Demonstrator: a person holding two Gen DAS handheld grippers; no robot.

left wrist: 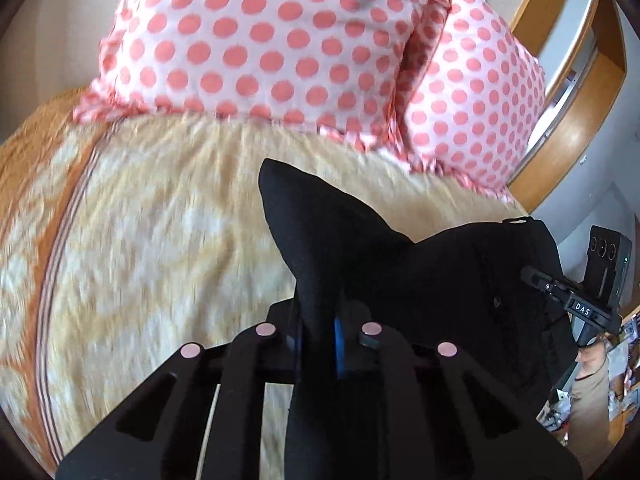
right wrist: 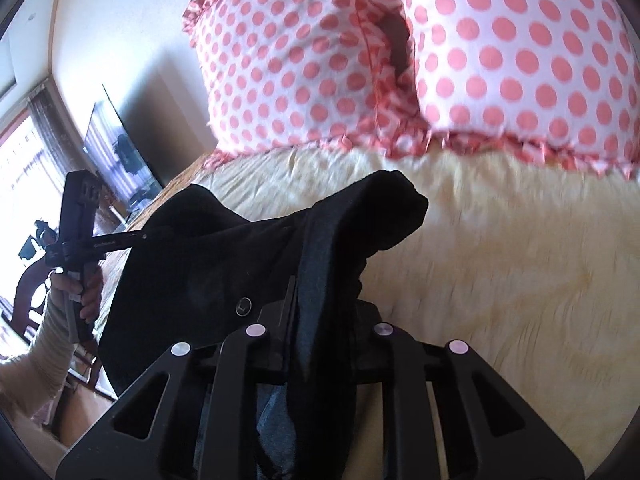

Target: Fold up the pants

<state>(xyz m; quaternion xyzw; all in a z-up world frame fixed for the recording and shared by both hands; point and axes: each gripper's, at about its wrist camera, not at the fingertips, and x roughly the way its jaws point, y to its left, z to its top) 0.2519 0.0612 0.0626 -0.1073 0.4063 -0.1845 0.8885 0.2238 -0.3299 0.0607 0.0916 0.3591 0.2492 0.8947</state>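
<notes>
The black pants (left wrist: 420, 272) hang lifted above the bed, stretched between both grippers. My left gripper (left wrist: 320, 320) is shut on one end of the pants, with a corner of cloth sticking up past the fingers. My right gripper (right wrist: 320, 312) is shut on the other end of the pants (right wrist: 224, 260); a small round button shows on the cloth. The right gripper also shows at the right edge of the left wrist view (left wrist: 576, 304). The left gripper shows at the left of the right wrist view (right wrist: 80, 248), held in a hand.
A cream and orange patterned bedspread (left wrist: 160, 240) covers the bed below. Two white pillows with pink dots (left wrist: 280, 40) (right wrist: 520, 60) stand at the head of the bed. A wooden frame (left wrist: 580, 100) is at the right. A TV (right wrist: 116, 152) stands against the wall at the left.
</notes>
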